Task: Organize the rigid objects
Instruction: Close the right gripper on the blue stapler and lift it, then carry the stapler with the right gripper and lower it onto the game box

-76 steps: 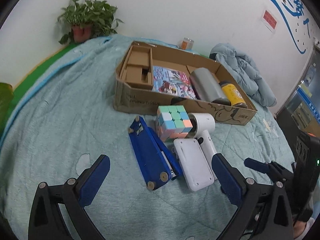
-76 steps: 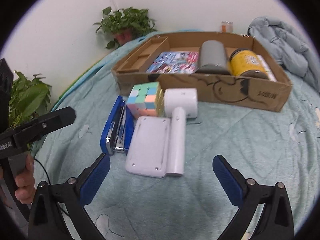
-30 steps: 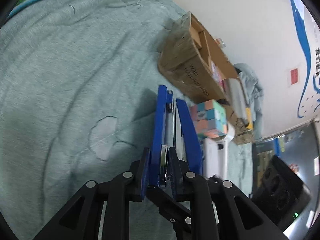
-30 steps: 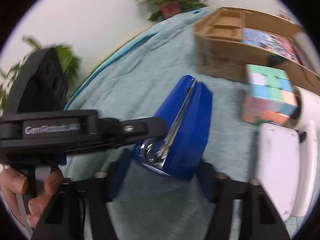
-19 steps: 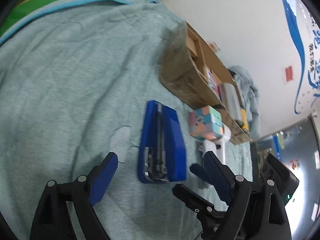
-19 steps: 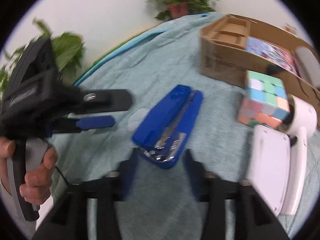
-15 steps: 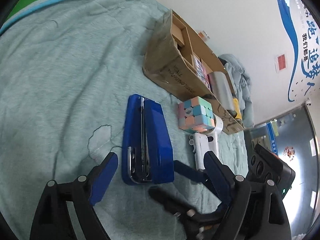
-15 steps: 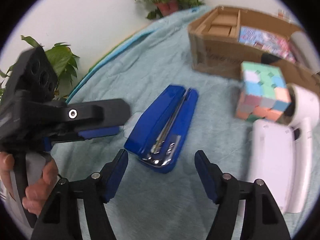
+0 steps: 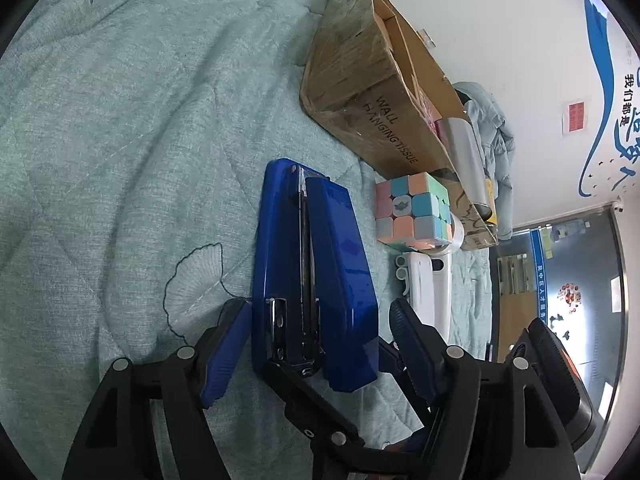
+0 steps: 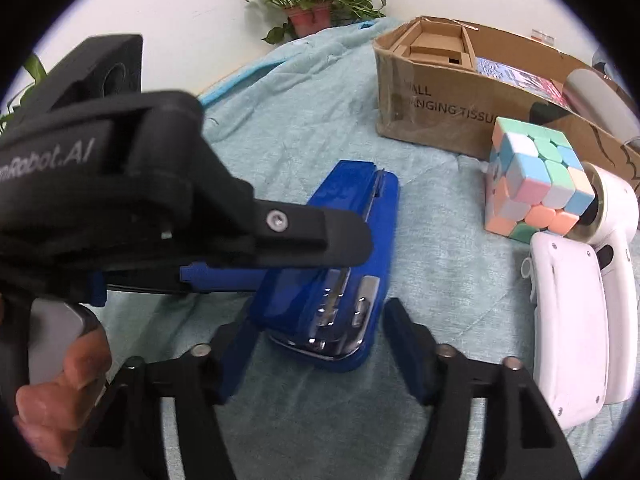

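A blue stapler [image 9: 316, 268] lies on its side on the teal bedspread; it also shows in the right wrist view [image 10: 340, 264]. My left gripper [image 9: 320, 344] is open, its fingers on either side of the stapler's near end, not clamped. My right gripper [image 10: 320, 344] is open too, straddling the same metal end from its own side. The left gripper's body crosses the right wrist view above the stapler. A pastel puzzle cube [image 9: 412, 208] stands beside it, also in the right wrist view [image 10: 532, 184].
A cardboard box [image 10: 440, 92] holds a book, a grey cylinder and a yellow can. A white handheld device [image 10: 580, 320] and white flat case lie right of the stapler. A potted plant [image 10: 312, 0] stands at the wall. A folded jacket [image 9: 492, 120] lies beyond the box.
Both grippers have moved in on the stapler's near end and narrowed around it. The left gripper had clamped it a second ago, then opened. The stapler lies about where it was.
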A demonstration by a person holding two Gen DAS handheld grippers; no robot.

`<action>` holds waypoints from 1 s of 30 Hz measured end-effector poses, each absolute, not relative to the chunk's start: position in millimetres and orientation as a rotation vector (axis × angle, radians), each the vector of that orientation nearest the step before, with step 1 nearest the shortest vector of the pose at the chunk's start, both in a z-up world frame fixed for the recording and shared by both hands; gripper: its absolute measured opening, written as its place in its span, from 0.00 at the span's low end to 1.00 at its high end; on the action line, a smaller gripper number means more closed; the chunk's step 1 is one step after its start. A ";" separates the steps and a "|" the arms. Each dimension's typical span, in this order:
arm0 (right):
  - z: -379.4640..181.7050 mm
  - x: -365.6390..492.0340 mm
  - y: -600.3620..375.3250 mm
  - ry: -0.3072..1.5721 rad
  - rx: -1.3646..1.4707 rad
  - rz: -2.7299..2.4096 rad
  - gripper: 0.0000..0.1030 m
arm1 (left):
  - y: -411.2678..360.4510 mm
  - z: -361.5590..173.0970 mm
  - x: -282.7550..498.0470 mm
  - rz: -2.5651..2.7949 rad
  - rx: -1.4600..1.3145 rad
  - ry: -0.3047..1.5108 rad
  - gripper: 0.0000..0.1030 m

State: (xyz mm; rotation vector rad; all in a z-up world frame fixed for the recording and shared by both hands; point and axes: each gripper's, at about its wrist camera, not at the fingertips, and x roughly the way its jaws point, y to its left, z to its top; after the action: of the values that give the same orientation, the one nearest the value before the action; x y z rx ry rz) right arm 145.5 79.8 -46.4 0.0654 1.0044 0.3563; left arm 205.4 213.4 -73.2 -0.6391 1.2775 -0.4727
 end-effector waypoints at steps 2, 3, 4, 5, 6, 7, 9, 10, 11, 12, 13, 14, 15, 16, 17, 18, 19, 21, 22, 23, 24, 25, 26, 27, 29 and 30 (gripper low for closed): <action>-46.7 145.0 77.8 1.009 0.093 0.355 0.56 | 211.3 -73.4 205.0 -0.462 -0.633 1.279 0.66; -46.3 144.4 75.0 1.015 0.115 0.358 0.56 | 211.0 -73.5 204.4 -0.462 -0.633 1.280 0.66; -46.1 144.5 70.8 1.025 0.150 0.364 0.56 | 209.9 -73.6 203.8 -0.464 -0.632 1.282 0.66; -46.4 145.8 65.7 1.039 0.191 0.374 0.55 | 208.5 -73.3 203.0 -0.460 -0.619 1.284 0.65; -46.6 147.3 59.4 1.057 0.241 0.385 0.49 | 204.7 -72.3 202.0 -0.467 -0.605 1.281 0.65; -46.4 148.4 52.9 1.070 0.291 0.400 0.47 | 200.0 -72.2 200.5 -0.477 -0.593 1.287 0.63; -48.7 149.4 44.5 1.104 0.362 0.448 0.46 | 191.7 -72.2 197.2 -0.483 -0.572 1.286 0.62; -49.5 148.2 41.9 1.105 0.368 0.458 0.46 | 189.2 -71.2 195.6 -0.485 -0.556 1.280 0.61; -50.7 147.0 39.3 1.102 0.380 0.467 0.46 | 188.1 -70.5 194.7 -0.485 -0.548 1.279 0.61; -52.1 146.3 37.2 1.104 0.398 0.474 0.46 | 187.2 -69.6 193.7 -0.482 -0.542 1.278 0.61; -52.1 145.8 36.4 1.106 0.408 0.478 0.46 | 185.7 -68.2 192.4 -0.476 -0.533 1.274 0.60; -52.5 145.8 35.9 1.109 0.416 0.479 0.46 | 184.2 -66.3 191.1 -0.468 -0.521 1.270 0.60; -52.1 145.6 33.4 1.108 0.418 0.480 0.46 | 183.9 -64.8 190.6 -0.463 -0.514 1.266 0.60; -52.5 151.4 30.0 1.107 0.415 0.484 0.45 | 183.1 -63.1 189.8 -0.460 -0.508 1.261 0.59; -50.7 150.8 29.5 1.102 0.408 0.489 0.43 | 182.5 -60.2 188.2 -0.457 -0.510 1.252 0.59; -47.2 148.9 28.3 1.092 0.391 0.494 0.42 | 183.5 -57.6 187.1 -0.455 -0.515 1.244 0.59; -44.7 149.3 32.9 1.087 0.387 0.498 0.42 | 184.5 -54.7 185.7 -0.451 -0.520 1.235 0.59; -40.1 148.8 30.2 1.074 0.394 0.515 0.39 | 187.9 -47.4 183.8 -0.445 -0.529 1.211 0.58; -36.8 148.0 29.5 1.064 0.389 0.519 0.37 | 188.3 -43.6 182.6 -0.450 -0.532 1.202 0.55; -28.7 147.1 30.2 1.045 0.368 0.526 0.22 | 188.7 -39.3 181.1 -0.454 -0.532 1.191 0.53; -21.9 145.4 32.7 1.026 0.340 0.540 0.23 | 189.6 -33.7 179.5 -0.455 -0.537 1.179 0.53; -16.0 145.3 34.8 1.011 0.317 0.529 0.23 | 190.4 -30.8 179.2 -0.454 -0.545 1.175 0.53; -12.4 145.5 35.3 1.004 0.311 0.533 0.23 | 190.9 -28.4 179.2 -0.455 -0.554 1.173 0.53; -10.0 146.8 35.1 1.004 0.307 0.535 0.23 | 190.5 -27.2 179.1 -0.458 -0.556 1.172 0.53; -8.3 150.6 30.9 1.018 0.317 0.532 0.23 | 189.6 -25.3 179.3 -0.454 -0.558 1.180 0.53; -9.0 152.2 29.5 1.027 0.322 0.532 0.23 | 188.0 -24.3 179.4 -0.454 -0.555 1.179 0.53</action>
State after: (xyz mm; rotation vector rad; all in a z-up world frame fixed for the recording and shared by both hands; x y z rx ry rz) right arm 152.2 29.5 -9.0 0.3224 1.0273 0.5315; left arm 179.4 188.0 -24.3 -0.5552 1.1791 -0.4537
